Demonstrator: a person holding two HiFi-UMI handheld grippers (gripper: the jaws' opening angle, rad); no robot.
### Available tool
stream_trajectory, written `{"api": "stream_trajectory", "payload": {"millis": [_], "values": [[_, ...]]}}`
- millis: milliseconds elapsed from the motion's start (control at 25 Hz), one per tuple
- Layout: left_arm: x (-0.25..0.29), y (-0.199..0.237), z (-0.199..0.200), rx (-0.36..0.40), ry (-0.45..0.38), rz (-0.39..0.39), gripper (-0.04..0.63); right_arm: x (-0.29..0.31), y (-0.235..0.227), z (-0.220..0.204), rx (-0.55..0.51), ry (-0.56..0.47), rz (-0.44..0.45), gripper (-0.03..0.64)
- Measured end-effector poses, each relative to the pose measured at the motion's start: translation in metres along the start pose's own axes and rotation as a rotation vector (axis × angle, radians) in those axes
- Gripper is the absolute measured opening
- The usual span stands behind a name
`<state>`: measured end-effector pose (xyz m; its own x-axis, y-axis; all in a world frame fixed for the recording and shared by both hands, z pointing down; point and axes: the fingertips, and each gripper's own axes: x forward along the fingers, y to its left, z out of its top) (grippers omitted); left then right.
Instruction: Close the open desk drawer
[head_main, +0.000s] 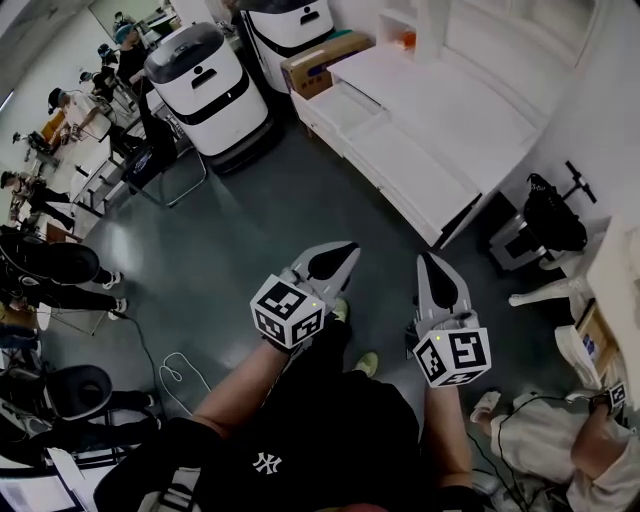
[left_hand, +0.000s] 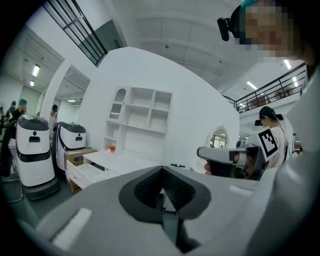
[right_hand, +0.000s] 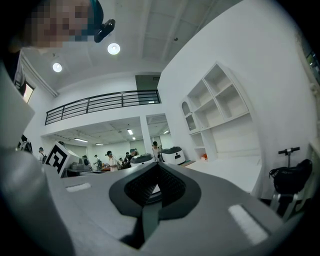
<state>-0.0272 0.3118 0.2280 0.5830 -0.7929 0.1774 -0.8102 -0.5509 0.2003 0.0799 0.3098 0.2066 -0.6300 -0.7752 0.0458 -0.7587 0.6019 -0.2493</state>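
Currently, we hold the left gripper (head_main: 349, 248) and the right gripper (head_main: 426, 259) side by side over the dark floor (head_main: 250, 220), well apart from the white desk (head_main: 440, 125). Each gripper's own view shows its jaws clenched tip to tip, with nothing between them.

The open drawer (head_main: 338, 108) stands pulled out at the desk's left end. Its interior reads plain white, and we cannot make out any contents. A cardboard box (head_main: 325, 62) sits just beside that end, its top closed. A small orange item (left_hand: 111, 148) rests on the desktop below the shelf unit (left_hand: 142, 111).

Bare floor lies between us and the drawer front. Two white wheeled machines (head_main: 205, 88) bound it on the left, a black bag (head_main: 553, 215) on the right.
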Motion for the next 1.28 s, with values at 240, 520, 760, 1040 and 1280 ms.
{"api": "stream_trajectory", "payload": {"millis": [240, 520, 760, 1040, 1280], "values": [[0.028, 0.027, -0.011, -0.004, 0.024, -0.017, 0.000, 0.032, -0.014, -0.007, -0.006, 0.014, -0.020, 0.021], [0.079, 0.090, -0.031, 0.013, 0.056, -0.030, 0.000, 0.105, -0.037, -0.028, 0.007, 0.037, -0.039, 0.021], [0.135, 0.164, -0.055, 0.043, 0.091, -0.051, 0.000, 0.186, -0.065, -0.050, 0.022, 0.069, -0.071, 0.021], [0.187, 0.230, -0.088, 0.044, 0.131, -0.079, 0.000, 0.256, -0.095, -0.074, 0.041, 0.103, -0.145, 0.021], [0.228, 0.251, -0.126, 0.053, 0.176, -0.122, 0.002, 0.280, -0.120, -0.096, 0.073, 0.108, -0.198, 0.021]]}}
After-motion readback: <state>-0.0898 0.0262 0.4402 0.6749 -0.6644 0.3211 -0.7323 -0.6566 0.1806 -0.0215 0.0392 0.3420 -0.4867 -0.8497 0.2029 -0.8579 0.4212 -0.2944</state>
